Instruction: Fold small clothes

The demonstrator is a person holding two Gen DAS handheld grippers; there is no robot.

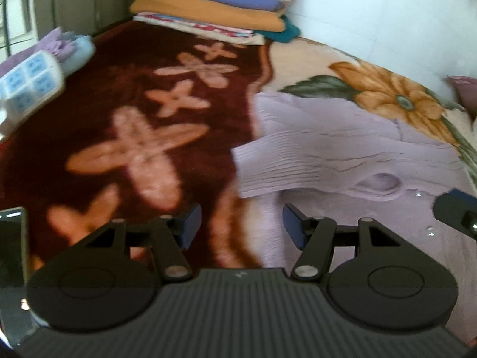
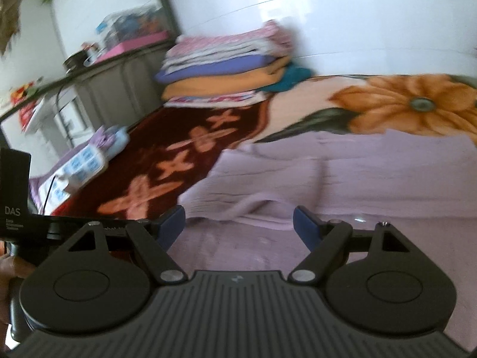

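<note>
A lilac ribbed knit garment (image 1: pixel 342 161) lies spread on the flowered blanket, one ribbed sleeve folded across its body. My left gripper (image 1: pixel 241 223) hovers above the garment's near left edge, open, with nothing between its blue pads. In the right wrist view the same garment (image 2: pixel 342 173) fills the middle and right. My right gripper (image 2: pixel 238 226) stands open over its near part, its fingers empty. The tip of the right gripper (image 1: pixel 456 211) shows at the right edge of the left wrist view.
A stack of folded blankets (image 1: pixel 214 3) sits at the bed's far end against the white wall. Small folded clothes (image 1: pixel 38 71) lie at the bed's left edge. A grey cabinet (image 2: pixel 119 77) with clutter stands beyond. A phone-like device (image 1: pixel 12 238) is at the lower left.
</note>
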